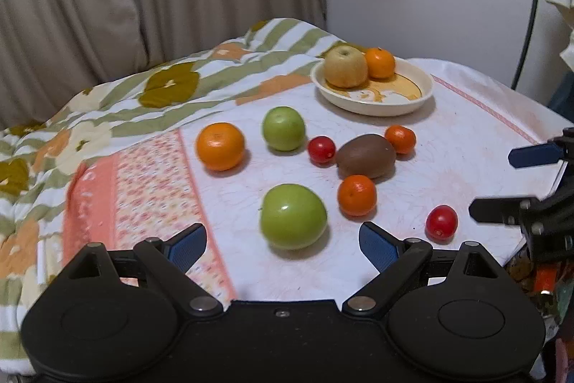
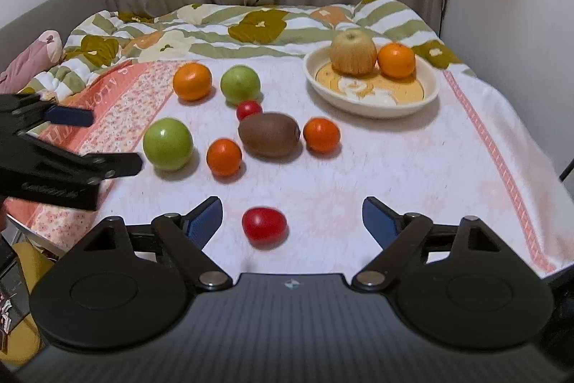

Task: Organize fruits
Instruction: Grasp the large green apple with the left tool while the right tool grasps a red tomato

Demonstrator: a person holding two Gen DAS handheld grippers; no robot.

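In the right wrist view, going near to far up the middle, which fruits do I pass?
Near red tomato → small orange → kiwi → far red tomato → far green apple.

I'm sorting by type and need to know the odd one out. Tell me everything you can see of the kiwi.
The kiwi is a single brown, matte, fuzzy-looking oval, whole and uncut, lying on its side on the white cloth among the loose fruit, outside the plate. Small oranges sit close on two sides and a red tomato just behind it; whether they touch it cannot be told.
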